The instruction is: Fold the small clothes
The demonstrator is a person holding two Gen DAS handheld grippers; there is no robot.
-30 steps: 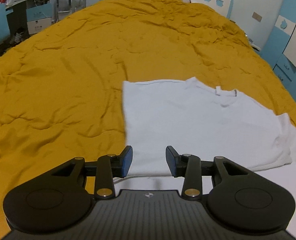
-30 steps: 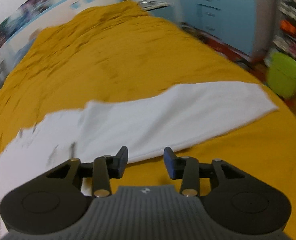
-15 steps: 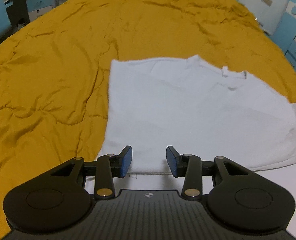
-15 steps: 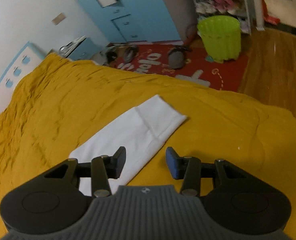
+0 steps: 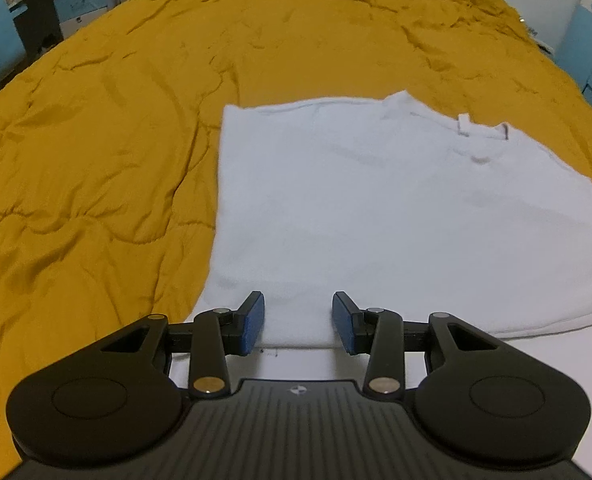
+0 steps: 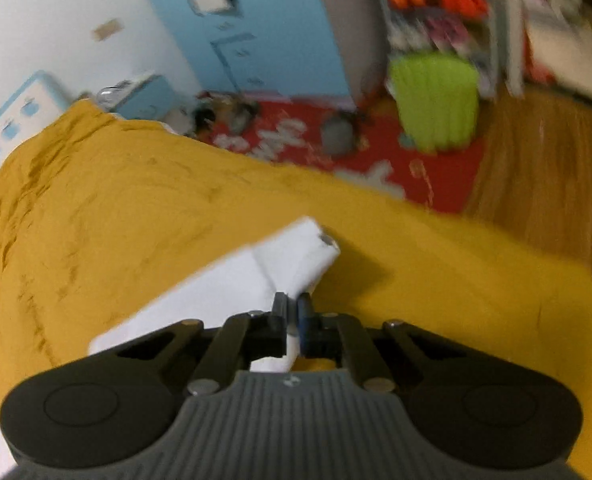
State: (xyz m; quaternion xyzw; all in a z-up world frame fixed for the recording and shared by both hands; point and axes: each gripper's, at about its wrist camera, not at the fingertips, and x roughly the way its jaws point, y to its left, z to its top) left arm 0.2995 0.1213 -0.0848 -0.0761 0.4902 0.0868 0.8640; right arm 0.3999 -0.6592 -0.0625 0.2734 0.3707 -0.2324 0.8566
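Left wrist view: mustard bed quilt fills the scene; white t-shirt lies flat on it, collar at the far side, a folded edge just ahead of the left claw. Jaws released, nothing between the 2 pads, shirt fabric directly below and ahead. Right wrist view, blurred: the shirt's sleeve runs up and away from the right claw, which is clenched on its near edge. Judgement: right hand is nearer to starting the fold, carrying the sleeve inward over the body.

White shirt flat on mustard quilt, left hand-held gripper agape above hem.
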